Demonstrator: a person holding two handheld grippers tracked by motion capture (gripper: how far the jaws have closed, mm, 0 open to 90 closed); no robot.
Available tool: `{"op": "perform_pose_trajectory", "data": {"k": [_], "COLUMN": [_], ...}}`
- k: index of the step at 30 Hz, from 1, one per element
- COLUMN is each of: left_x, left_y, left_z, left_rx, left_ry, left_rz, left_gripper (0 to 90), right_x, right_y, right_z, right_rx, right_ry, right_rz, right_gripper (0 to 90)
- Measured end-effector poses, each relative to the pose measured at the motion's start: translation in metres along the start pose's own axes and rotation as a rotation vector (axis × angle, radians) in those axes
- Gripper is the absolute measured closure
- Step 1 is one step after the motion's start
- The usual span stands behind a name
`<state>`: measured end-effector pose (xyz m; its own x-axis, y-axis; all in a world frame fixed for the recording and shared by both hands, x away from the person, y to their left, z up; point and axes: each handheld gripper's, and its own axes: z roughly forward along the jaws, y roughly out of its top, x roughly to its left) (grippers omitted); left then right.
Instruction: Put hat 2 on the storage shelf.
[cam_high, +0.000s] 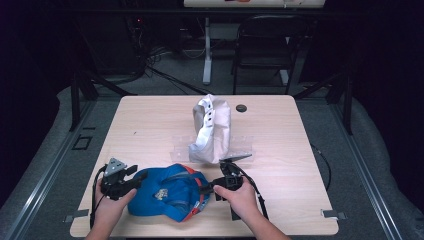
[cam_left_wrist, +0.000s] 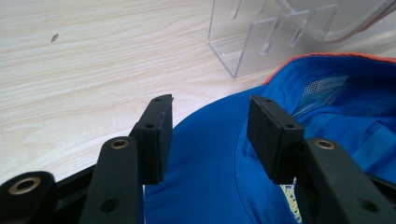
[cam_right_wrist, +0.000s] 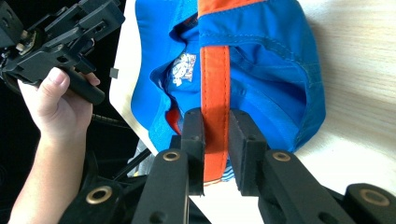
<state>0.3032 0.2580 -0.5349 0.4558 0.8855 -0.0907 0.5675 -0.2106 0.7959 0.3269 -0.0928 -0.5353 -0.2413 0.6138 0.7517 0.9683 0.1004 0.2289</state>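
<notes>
Item: blue cap (cam_high: 167, 197) with orange trim, lying upside down near the table's (cam_high: 150, 120) front edge, between the two tongs. Left tongs (cam_high: 134, 176): held at the cap's left side, jaws standing apart over the cap's blue brim, one pad on either side of it, neither pressing; the cap's inner band and mesh lining show past the right-hand pad (cam_left_wrist: 271, 135). Right tongs (cam_right_wrist: 215, 149): at the cap's right side, jaws drawn together and clamped on the orange strap (cam_right_wrist: 215, 79) at the cap's rim, pads flat against both faces of the strap. Also on the table: white cap (cam_high: 212, 127) propped on a clear plastic stand (cam_left_wrist: 252, 44) near the middle, just behind the blue cap; small dark round disc (cam_high: 241, 108) toward the back edge.
</notes>
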Motion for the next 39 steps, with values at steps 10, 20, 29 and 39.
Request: {"op": "perform_pose_trajectory", "data": {"k": [10, 20, 29, 39], "left_x": [0.000, -0.002, -0.002, -0.003], "left_y": [0.000, 0.000, 0.000, -0.001], "left_z": [0.000, 0.001, 0.001, 0.002], "left_rx": [0.004, 0.002, 0.004, 0.007], "left_ry": [-0.003, -0.001, -0.001, -0.003], "left_rz": [0.002, 0.006, 0.006, 0.007], "left_gripper": [51.0, 51.0, 51.0, 51.0], "right_x": [0.000, -0.003, 0.001, 0.031], "right_y": [0.000, -0.001, 0.001, 0.010], "right_z": [-0.026, -0.061, -0.094, -0.135], "right_rx": [0.007, 0.020, -0.006, 0.042], "right_ry": [-0.011, -0.026, -0.080, -0.232], "right_rz": [0.005, 0.028, 0.051, 0.008], "right_gripper": [77.7, 78.0, 78.0, 78.1]}}
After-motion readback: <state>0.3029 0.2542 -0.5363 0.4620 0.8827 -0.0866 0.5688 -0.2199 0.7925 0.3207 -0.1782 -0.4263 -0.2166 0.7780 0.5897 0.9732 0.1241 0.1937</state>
